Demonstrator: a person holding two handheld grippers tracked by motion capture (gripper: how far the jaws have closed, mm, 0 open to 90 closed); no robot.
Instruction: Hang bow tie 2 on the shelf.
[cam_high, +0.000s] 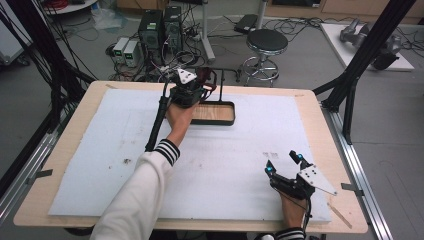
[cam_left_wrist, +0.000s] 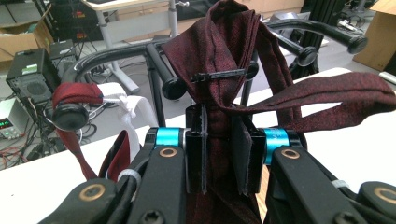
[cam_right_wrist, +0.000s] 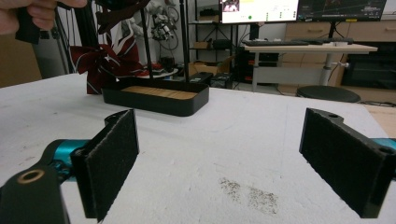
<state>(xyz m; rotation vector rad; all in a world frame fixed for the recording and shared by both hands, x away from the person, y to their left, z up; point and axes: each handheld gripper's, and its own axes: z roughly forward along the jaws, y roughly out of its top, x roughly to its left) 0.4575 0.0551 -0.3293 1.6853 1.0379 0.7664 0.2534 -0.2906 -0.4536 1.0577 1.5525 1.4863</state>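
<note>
- Biggest risk: your left gripper (cam_left_wrist: 219, 156) is clamped on a dark red necktie (cam_left_wrist: 224, 70) that's draped over a black rack (cam_left_wrist: 116, 53), and a thin black clip bar (cam_left_wrist: 219, 74) crosses the fabric just above the jaws. Pull hard or sideways and I'd guess the tie snags on that bar or drags the whole rack along.
- Next: the rack stands in a black tray with a wooden floor (cam_high: 220, 114), upper middle of the high view. A tug toward you could tip it over the tray's edge.
- Smaller: one tail of the tie runs off to the right of the left gripper view, so it may catch a rack arm.
- Where it sits: the fabric runs straight up between the left pads, centre of that view.
- Your right gripper (cam_high: 284, 163) rests released at the lower right of the high view, jaws wide, nothing between them, well apart from the tie.
</note>
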